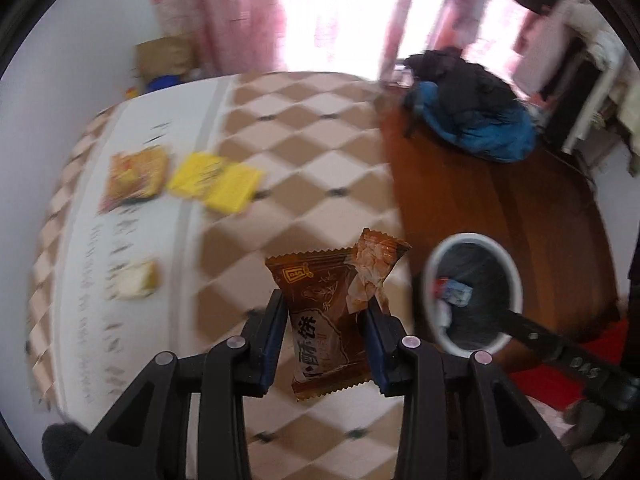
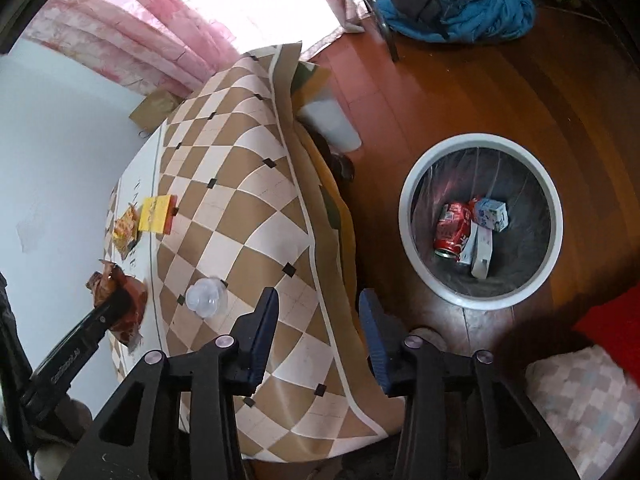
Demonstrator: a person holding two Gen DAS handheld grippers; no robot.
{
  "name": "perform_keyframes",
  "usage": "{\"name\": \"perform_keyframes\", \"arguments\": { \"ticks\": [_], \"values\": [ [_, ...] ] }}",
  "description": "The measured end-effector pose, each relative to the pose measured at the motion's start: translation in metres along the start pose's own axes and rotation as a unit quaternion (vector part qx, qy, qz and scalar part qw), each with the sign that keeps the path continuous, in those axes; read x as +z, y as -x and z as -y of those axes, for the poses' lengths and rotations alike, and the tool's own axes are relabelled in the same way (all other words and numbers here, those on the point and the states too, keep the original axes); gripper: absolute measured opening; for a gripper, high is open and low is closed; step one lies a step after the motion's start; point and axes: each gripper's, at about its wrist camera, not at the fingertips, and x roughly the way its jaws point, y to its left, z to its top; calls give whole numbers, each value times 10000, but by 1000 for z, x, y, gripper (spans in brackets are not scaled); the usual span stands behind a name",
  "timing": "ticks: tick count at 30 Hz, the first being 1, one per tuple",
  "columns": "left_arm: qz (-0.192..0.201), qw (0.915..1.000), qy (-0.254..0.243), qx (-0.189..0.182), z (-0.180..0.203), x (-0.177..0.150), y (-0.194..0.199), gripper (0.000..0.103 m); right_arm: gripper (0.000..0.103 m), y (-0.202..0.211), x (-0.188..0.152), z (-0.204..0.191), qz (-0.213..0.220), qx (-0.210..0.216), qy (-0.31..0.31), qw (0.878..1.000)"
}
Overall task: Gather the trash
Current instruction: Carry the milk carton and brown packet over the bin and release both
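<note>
My left gripper [image 1: 325, 309] is shut on a brown snack wrapper [image 1: 332, 312] and holds it above the checkered table, left of the white-rimmed trash bin [image 1: 434, 280]. The right wrist view shows the same wrapper [image 2: 124, 300] in the left gripper [image 2: 116, 300] at far left. My right gripper [image 2: 318, 300] is open and empty over the table's right edge. The bin [image 2: 412, 216] stands on the wooden floor and holds a red can [image 2: 452, 226] and a small carton [image 2: 493, 213]. On the table lie yellow packets [image 1: 216, 181], an orange packet [image 1: 134, 174] and a clear plastic cup [image 2: 206, 295].
A checkered cloth [image 2: 256, 208] covers the table [image 1: 304, 136] and hangs over its edge. A blue and black heap of clothing [image 1: 476, 120] lies on the floor beyond the bin. Pink curtains [image 2: 132, 40] hang behind. A small pale packet [image 1: 136, 280] lies on the table's left.
</note>
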Motion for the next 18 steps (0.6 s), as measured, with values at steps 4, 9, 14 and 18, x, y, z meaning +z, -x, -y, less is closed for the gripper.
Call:
{"name": "perform_keyframes", "arguments": {
  "ticks": [4, 9, 14, 18],
  "values": [
    [-174, 9978, -465, -445, 59, 15, -26, 33, 48, 14, 10, 29, 357, -638, -267, 9970],
    [-758, 9877, -923, -1008, 135, 16, -85, 33, 49, 6, 29, 106, 230, -1344, -696, 9882],
    [-1406, 9744, -1383, -1081, 198, 6, -156, 40, 52, -26, 41, 180, -152, -1706, -969, 9804],
    [-1624, 9708, -1573, -801, 225, 2, -196, 62, 59, -53, 49, 219, -345, -1957, -994, 9750]
  ]
}}
